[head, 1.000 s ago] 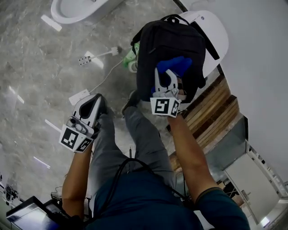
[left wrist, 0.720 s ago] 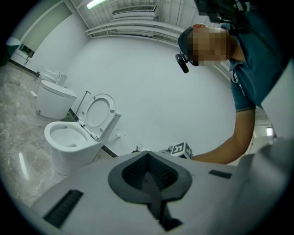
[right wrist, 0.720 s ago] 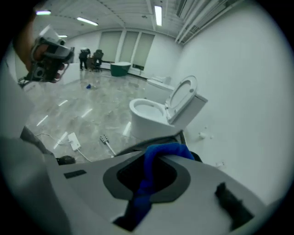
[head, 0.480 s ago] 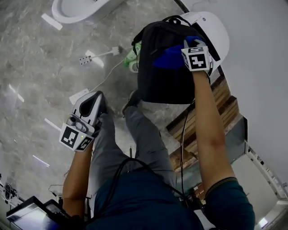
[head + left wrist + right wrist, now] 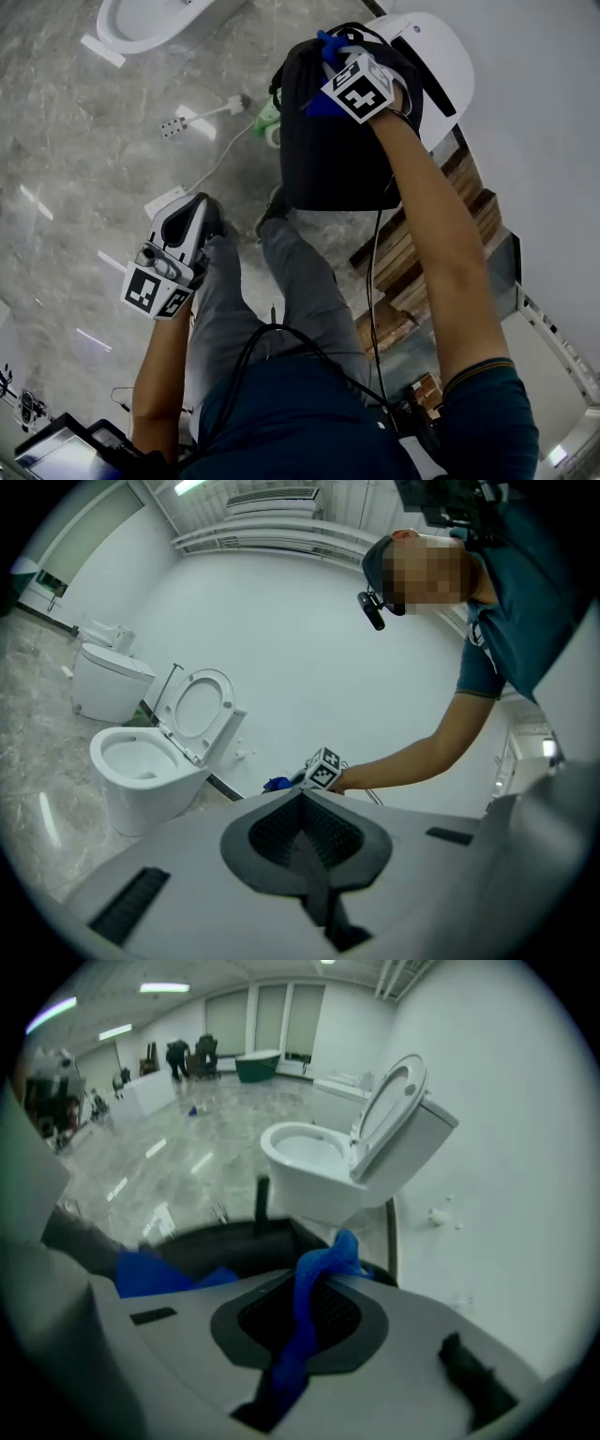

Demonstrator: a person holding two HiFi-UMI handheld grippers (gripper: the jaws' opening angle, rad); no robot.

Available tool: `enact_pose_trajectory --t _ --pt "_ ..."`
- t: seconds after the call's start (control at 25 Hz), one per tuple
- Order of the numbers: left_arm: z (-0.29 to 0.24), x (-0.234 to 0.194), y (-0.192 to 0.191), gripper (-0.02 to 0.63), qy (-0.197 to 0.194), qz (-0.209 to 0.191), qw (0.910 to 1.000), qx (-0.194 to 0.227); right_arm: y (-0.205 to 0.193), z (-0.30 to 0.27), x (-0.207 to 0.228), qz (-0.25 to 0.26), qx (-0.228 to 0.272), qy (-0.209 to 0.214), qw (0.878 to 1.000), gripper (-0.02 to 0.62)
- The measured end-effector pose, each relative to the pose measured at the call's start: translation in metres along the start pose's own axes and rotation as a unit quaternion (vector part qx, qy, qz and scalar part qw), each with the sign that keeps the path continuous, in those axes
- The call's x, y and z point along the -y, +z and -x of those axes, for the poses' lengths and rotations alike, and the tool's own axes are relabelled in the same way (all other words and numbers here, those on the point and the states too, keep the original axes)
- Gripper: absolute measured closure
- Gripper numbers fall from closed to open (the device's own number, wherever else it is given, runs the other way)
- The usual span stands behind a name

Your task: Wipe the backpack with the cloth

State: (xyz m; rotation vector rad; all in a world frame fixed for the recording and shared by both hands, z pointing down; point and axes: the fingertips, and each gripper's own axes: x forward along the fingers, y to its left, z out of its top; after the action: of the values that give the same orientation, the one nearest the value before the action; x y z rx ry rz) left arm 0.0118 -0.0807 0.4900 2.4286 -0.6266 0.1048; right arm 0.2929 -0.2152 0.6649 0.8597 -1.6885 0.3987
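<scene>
The black backpack stands on a white toilet lid; I can't see inside it. My right gripper is at its top edge, jaws pinching the blue cloth. My left gripper hangs beside my thigh, jaws pressed together on nothing.

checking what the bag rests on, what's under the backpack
A white rounded fixture, seemingly a toilet, shows past the backpack on its right. A green item peeks out at its left. The backpack covers the rest.
</scene>
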Motion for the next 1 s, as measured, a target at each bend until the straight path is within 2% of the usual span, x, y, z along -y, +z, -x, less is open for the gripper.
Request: enact_pose_trajectory --t 0.08,0.12,0.2,0.28,0.36,0.4,0.48,0.6,0.64,0.68,0.72,0.76,0.84,0.88,0.92,0.96,1.0 --pt "-0.001 -0.001 0.004 0.603 0.001 0.000 1.0000 0.003 -0.055 0.016 0.021 -0.018 -0.043 -0.037 0.998 0.571" --pt "-0.001 -0.002 0.005 0.603 0.002 0.000 1.0000 0.004 -0.083 0.029 0.029 -0.052 -0.047 -0.057 0.996 0.571" --pt "0.000 -0.003 0.004 0.603 0.002 0.001 1.0000 0.004 -0.122 0.068 0.031 -0.129 -0.012 -0.097 0.987 0.571" --pt "0.000 -0.004 0.001 0.603 0.001 0.003 1.0000 0.001 -0.149 0.106 0.013 -0.186 0.023 -0.136 0.973 0.571" --pt "-0.001 -0.004 -0.002 0.603 0.001 0.005 1.0000 -0.002 -0.178 0.132 -0.019 -0.263 0.053 -0.168 0.949 0.571" --pt "-0.002 -0.003 -0.003 0.603 0.000 0.005 1.0000 -0.004 -0.193 0.142 -0.036 -0.314 0.067 -0.184 0.929 0.571" --pt "-0.005 -0.001 -0.002 0.603 -0.004 0.003 1.0000 -0.006 -0.231 0.156 -0.075 -0.424 0.078 -0.216 0.876 0.571" --pt "-0.011 0.002 -0.002 0.603 -0.011 0.001 0.9999 -0.008 -0.275 0.160 -0.141 -0.584 0.084 -0.243 0.770 0.571" --pt "-0.013 0.003 -0.003 0.603 -0.014 0.001 0.9998 -0.010 -0.274 0.158 -0.161 -0.620 0.094 -0.236 0.742 0.569" --pt "-0.015 0.005 -0.004 0.603 -0.017 0.000 0.9998 -0.013 -0.264 0.154 -0.179 -0.641 0.106 -0.220 0.728 0.571" --pt "-0.016 0.006 -0.005 0.603 -0.020 -0.001 0.9997 -0.016 -0.245 0.148 -0.195 -0.649 0.118 -0.192 0.727 0.570" --pt "-0.017 0.008 -0.008 0.603 -0.022 -0.002 0.9996 -0.019 -0.220 0.140 -0.213 -0.644 0.129 -0.153 0.739 0.569" --pt "-0.020 0.012 -0.012 0.603 -0.025 -0.002 0.9994 -0.024 -0.171 0.124 -0.246 -0.597 0.141 -0.067 0.787 0.570" --pt "-0.022 0.015 -0.014 0.603 -0.027 -0.002 0.9993 -0.026 -0.156 0.119 -0.256 -0.569 0.141 -0.038 0.809 0.571" --pt "-0.024 0.017 -0.014 0.603 -0.029 -0.001 0.9992 -0.027 -0.153 0.117 -0.259 -0.551 0.139 -0.027 0.822 0.569" --pt "-0.025 0.020 -0.013 0.603 -0.032 -0.001 0.9992 -0.026 -0.160 0.117 -0.258 -0.549 0.133 -0.029 0.825 0.571" --pt "-0.025 0.022 -0.012 0.603 -0.033 -0.002 0.9991 -0.025 -0.175 0.118 -0.256 -0.558 0.121 -0.037 0.820 0.570"
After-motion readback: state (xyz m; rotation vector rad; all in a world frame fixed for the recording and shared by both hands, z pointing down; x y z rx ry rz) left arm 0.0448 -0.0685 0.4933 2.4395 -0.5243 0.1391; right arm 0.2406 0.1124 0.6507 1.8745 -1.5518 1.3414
